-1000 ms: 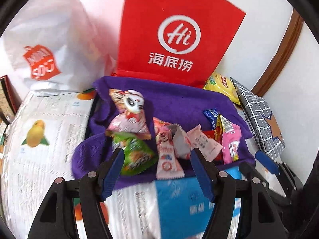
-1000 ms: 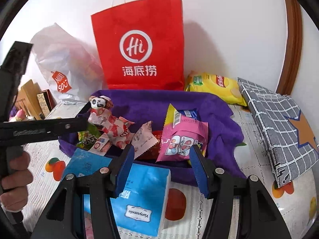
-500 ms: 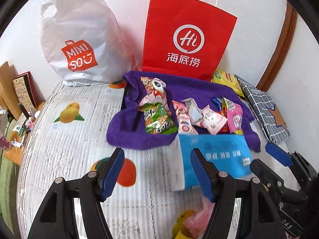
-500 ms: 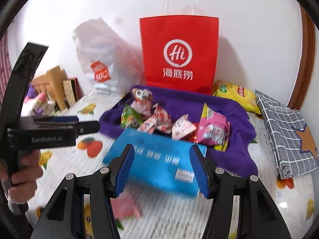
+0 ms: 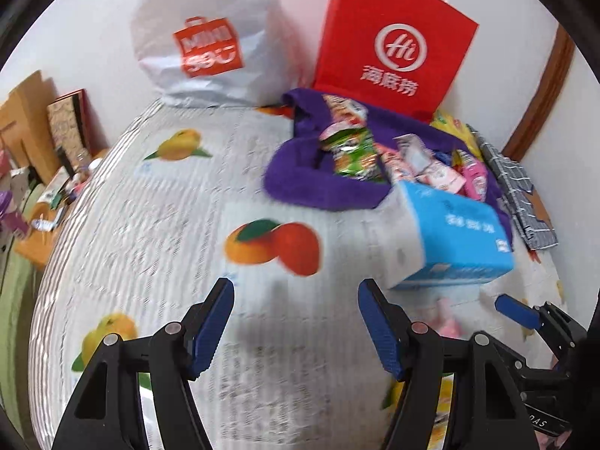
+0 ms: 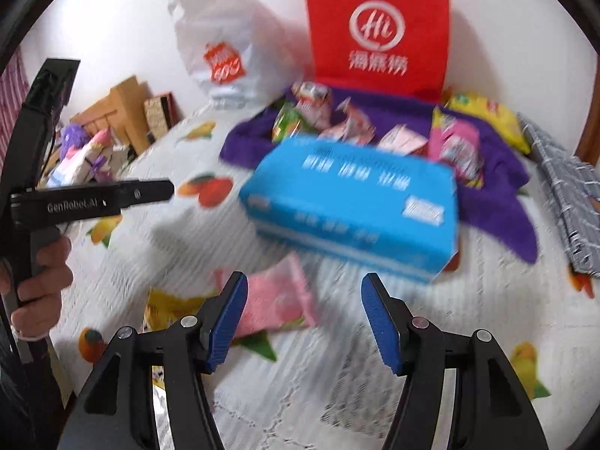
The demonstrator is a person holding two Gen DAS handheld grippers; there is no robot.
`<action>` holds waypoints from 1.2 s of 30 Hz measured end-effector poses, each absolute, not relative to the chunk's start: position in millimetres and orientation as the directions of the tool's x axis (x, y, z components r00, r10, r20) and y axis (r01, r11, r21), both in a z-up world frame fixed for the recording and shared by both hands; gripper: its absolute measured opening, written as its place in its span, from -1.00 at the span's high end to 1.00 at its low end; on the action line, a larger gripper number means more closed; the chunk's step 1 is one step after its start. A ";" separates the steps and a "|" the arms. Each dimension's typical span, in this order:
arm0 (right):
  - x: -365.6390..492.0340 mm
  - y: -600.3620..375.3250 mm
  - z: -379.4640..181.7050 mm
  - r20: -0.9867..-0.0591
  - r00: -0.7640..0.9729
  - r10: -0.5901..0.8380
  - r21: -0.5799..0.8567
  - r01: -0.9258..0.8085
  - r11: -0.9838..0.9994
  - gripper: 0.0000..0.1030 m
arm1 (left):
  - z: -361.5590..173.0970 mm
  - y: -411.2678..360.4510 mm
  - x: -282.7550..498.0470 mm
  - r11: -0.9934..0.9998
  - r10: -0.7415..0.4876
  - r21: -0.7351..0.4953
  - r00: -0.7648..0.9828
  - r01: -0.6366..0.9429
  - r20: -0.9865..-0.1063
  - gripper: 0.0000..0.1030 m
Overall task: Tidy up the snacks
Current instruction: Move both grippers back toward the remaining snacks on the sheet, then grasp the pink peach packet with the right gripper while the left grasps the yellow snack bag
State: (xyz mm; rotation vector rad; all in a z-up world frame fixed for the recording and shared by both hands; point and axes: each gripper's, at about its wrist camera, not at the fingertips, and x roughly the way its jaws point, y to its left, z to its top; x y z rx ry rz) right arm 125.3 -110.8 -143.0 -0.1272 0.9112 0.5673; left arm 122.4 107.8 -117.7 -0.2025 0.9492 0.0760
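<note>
Several snack packets [image 5: 356, 157] lie heaped on a purple cloth [image 5: 300, 187] at the far side of the fruit-print table [image 5: 168, 225]. A blue tissue pack [image 6: 352, 206] sits in front of the cloth. My left gripper [image 5: 296, 300] hangs open over bare tablecloth with nothing between its fingers. My right gripper [image 6: 303, 296] is over the near table, its jaws opening. A pink snack packet [image 6: 273, 300] lies flat on the table under its left finger [image 6: 228, 315], and the pads do not press it. A yellow packet [image 6: 168, 307] lies beside the pink one.
A red paper bag [image 6: 378, 26] and a white plastic bag [image 6: 225, 48] stand against the back wall. A yellow chip bag [image 6: 487, 120] and a grey checked cloth [image 6: 570, 187] lie at the right. A hand [image 6: 41, 273] holds the left gripper [image 6: 142, 193]. Boxes [image 6: 123, 108] crowd the left edge.
Both grippers have drawn back from the purple cloth toward the near table. The pink and yellow packets have come into the right wrist view. The right jaws stand a little wider.
</note>
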 end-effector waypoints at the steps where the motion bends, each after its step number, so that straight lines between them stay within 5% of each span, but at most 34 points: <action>1: 123.6 -107.8 -146.0 -0.784 0.467 0.409 0.125 -0.527 0.841 -0.22 | -120.1 110.7 120.9 0.977 -0.024 -0.141 0.579 -0.159 -0.815 -0.30; 17: 121.2 -78.5 -168.4 -0.840 0.391 0.376 0.089 -0.584 0.807 -0.26 | -146.1 130.7 97.6 0.982 0.035 -0.075 0.555 -0.175 -0.831 -0.30; 33: 132.5 -55.7 -179.0 -0.847 0.404 0.346 0.038 -0.604 0.796 -0.34 | -152.8 143.1 89.1 0.972 -0.046 -0.161 0.538 -0.169 -0.842 -0.30; 36: 129.2 -54.8 -178.1 -0.835 0.414 0.362 0.031 -0.621 0.783 -0.21 | -152.3 143.3 86.8 0.973 -0.042 -0.158 0.537 -0.171 -0.842 -0.30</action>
